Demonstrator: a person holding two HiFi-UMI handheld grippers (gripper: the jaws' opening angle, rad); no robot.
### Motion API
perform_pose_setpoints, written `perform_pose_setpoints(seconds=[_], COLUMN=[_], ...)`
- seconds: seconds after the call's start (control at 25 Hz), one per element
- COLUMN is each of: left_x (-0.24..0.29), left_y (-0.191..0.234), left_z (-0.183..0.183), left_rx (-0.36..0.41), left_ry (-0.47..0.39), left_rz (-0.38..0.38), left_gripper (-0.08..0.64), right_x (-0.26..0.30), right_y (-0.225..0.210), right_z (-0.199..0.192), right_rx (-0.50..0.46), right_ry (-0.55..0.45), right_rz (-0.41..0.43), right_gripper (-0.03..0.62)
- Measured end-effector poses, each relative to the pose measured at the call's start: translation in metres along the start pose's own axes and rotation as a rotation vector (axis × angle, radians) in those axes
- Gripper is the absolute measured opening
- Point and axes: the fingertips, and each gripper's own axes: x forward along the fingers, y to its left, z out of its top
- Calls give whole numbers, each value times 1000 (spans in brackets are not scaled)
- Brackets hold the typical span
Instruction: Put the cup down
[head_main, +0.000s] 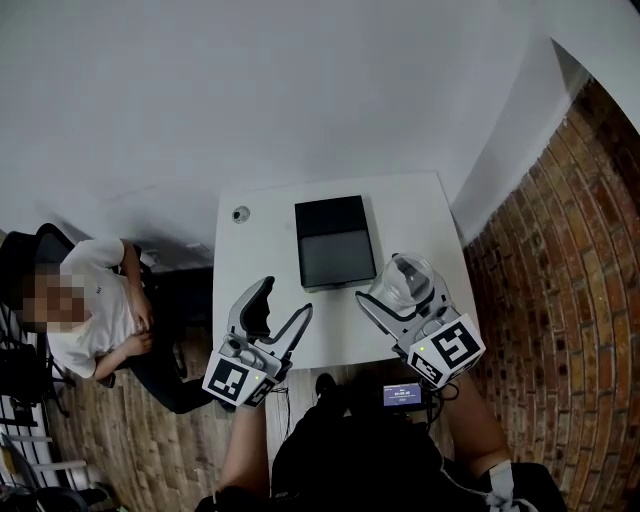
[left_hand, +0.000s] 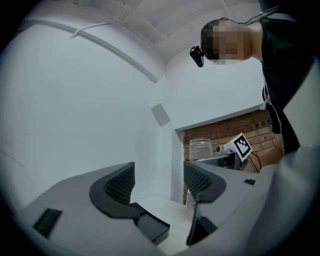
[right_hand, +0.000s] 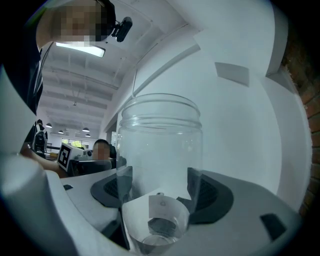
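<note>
A clear, empty cup (head_main: 405, 280) with a small white label low on its side stands upright between the jaws of my right gripper (head_main: 403, 290), over the right front part of the white table (head_main: 260, 260). In the right gripper view both pads press on the cup (right_hand: 160, 150), so my right gripper (right_hand: 159, 187) is shut on it. I cannot tell whether the cup's base touches the table. My left gripper (head_main: 285, 298) hovers open over the table's front edge with nothing between its jaws (left_hand: 159, 180). From there the cup (left_hand: 201, 149) shows to the right.
A flat black box (head_main: 333, 242) lies mid-table, just left of the cup, and shows again as the black box (left_hand: 150, 225) below the left jaws. A small round object (head_main: 240, 213) sits at the table's far left corner. A person (head_main: 100, 310) sits left of the table. A brick wall (head_main: 560, 280) runs along the right.
</note>
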Motion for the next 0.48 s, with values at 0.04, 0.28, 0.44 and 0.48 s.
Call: perform_pose_setpoints(seconds=[0.04,0.28,0.44,0.48], left_x=[1,10,14,15], left_y=[0,4,7,8], left_z=[-1,-10,-14,-16], left_rx=[-1,-6,-4,-6], left_ry=[2,28,37,39], left_rz=[-2,-6,-10,-10], left_gripper=[311,311,311,311], right_x=[1,9,20,23], right_y=[-1,-13,-23,-26], right_z=[0,-1,-3,-4], right_rx=[-1,-13,-25,-27], right_ry=[-1,-10,-20,-22], right_rz=[-2,-4,-6,-6], right_gripper=[362,362,362,362])
